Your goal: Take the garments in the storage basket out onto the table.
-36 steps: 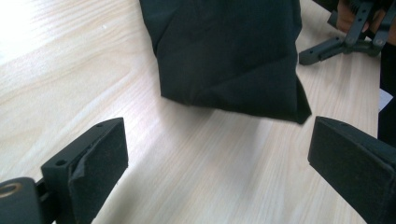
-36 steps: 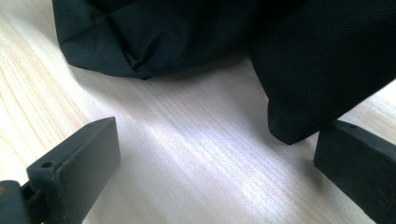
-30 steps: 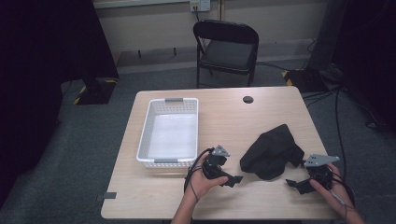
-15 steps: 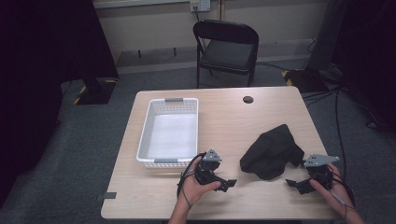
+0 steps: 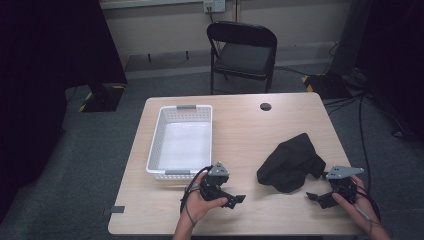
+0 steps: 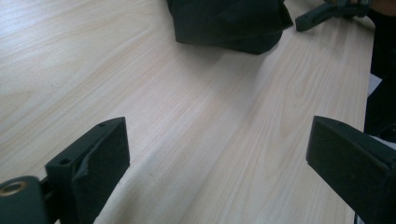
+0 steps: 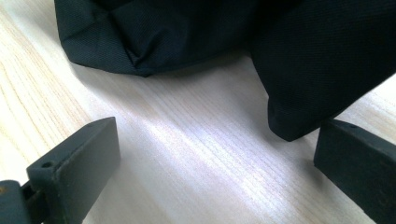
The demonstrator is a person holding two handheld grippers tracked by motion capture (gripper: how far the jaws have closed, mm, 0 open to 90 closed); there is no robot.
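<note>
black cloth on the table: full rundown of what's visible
The black cloth is a crumpled heap of matte woven fabric, bunched and folded rather than spread, lying on the right half of the wooden table, apart from the white basket. In the right gripper view its weave shows and a fold droops to the tabletop just ahead of the right gripper. Both grippers are open; the left gripper is farther off. Neither grips it.
</note>
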